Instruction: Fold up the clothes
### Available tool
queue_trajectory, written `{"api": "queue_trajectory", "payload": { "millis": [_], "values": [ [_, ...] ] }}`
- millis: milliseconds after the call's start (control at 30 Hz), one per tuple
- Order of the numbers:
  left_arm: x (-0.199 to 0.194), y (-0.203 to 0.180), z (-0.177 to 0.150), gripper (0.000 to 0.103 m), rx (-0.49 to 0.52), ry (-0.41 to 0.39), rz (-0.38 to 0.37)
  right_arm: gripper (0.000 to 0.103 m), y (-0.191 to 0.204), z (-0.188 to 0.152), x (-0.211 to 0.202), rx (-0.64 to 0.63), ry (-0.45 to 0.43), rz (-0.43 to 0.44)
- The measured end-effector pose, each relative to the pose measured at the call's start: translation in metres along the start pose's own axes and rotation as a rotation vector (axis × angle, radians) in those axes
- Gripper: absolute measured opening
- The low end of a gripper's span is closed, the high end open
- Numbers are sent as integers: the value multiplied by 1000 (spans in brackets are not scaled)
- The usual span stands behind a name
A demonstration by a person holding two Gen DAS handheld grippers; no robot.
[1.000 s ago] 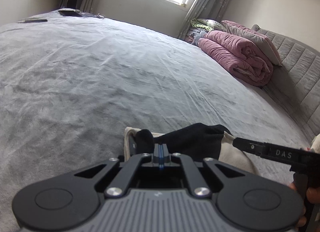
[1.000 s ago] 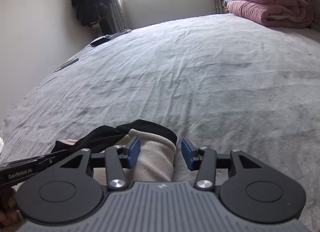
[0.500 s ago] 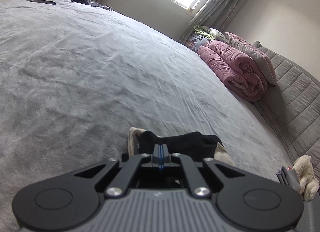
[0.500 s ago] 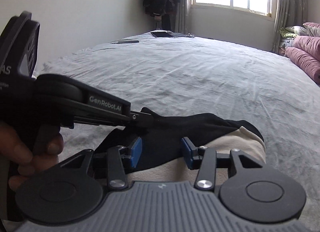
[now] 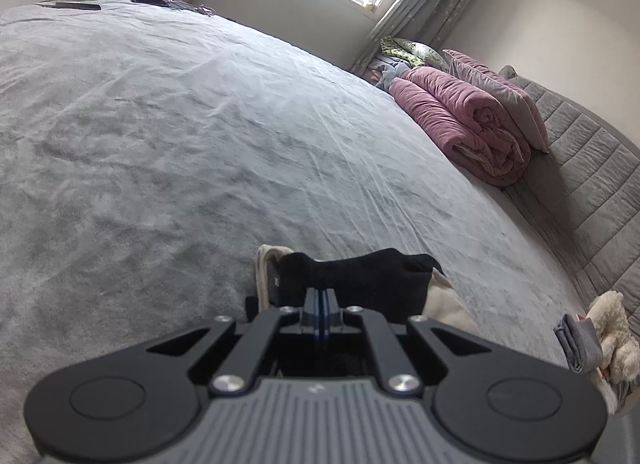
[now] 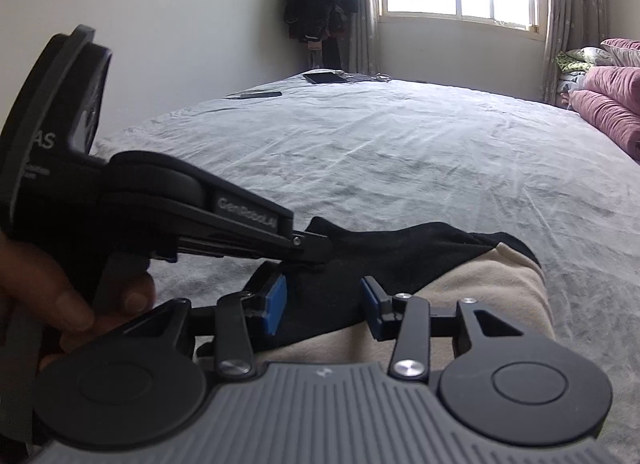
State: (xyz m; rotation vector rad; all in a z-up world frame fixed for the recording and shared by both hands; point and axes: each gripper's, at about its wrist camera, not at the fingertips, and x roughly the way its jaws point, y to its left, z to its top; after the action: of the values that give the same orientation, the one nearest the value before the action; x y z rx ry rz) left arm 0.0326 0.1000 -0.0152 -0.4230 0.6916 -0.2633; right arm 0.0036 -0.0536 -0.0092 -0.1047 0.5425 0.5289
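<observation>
Grey brushed fabric covers the bed (image 5: 200,136), a wide, softly creased surface that fills both views. Against the quilted grey headboard (image 5: 592,184) lies a rolled pink quilt (image 5: 460,128), plush and thick.

At the near edge of the bed sits the task's thing, a small black-and-beige garment (image 6: 460,276): matte black knit above, fleecy beige below, bunched into a rounded lump. The left gripper (image 5: 322,296) has its blue pads pressed together on the black edge, pinching a thin layer. The right gripper (image 6: 324,300) hovers over the same black cloth just beside that pinch; its jaws are closing, the cloth lies between them, and the pads do not look to be pressing on it yet.

The step in hand seems to be taking a second hold so the piece can be drawn flat. It would go best if the right gripper bit only the top layer, close to the hem, and the two holds then parted gently, since soft knit like this will stretch and slip
</observation>
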Motion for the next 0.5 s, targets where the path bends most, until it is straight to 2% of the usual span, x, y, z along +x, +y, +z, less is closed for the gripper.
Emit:
{"api": "queue_trajectory", "payload": {
  "millis": [267,367,500],
  "values": [
    [5,3,-2,3,3,18,6,46,20,-8,11,-75,31,-50],
    [2,3,-2,3,11,14,-2,41,10,-6,0,-33,22,-46],
    [-4,3,-4,3,28,6,-6,42,-4,-17,-29,29,-8,-71]
  ]
}}
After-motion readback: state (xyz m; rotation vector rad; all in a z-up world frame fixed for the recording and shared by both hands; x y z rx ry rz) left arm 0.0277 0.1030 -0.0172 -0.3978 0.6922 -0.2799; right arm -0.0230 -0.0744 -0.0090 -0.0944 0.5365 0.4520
